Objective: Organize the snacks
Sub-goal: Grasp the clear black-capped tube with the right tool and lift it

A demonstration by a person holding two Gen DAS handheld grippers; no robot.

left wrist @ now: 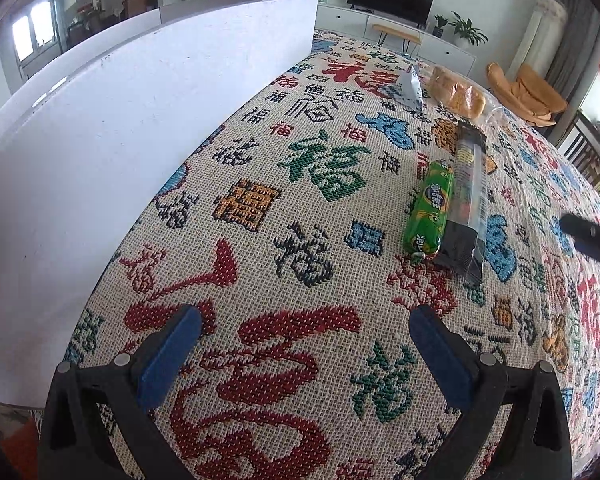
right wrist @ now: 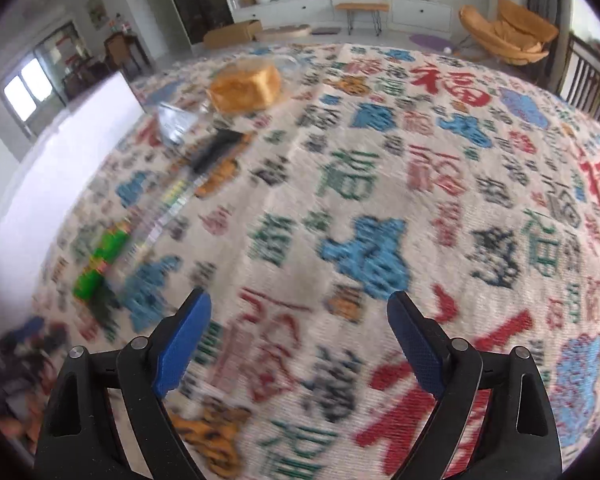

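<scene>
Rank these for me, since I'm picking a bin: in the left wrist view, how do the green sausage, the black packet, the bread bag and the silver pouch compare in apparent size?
1. black packet, longest
2. green sausage
3. bread bag and silver pouch: unranked. Both lie farther from the camera, so they may only look smaller.

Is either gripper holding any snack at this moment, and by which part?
Nothing is held. The left gripper and right gripper are both open, with only tablecloth between their fingers.

You worked over a cream cloth (left wrist: 300, 216) woven with red, blue, green, orange and black characters; the sausage (left wrist: 430, 212) was green, the long packet (left wrist: 466, 196) black.
</scene>
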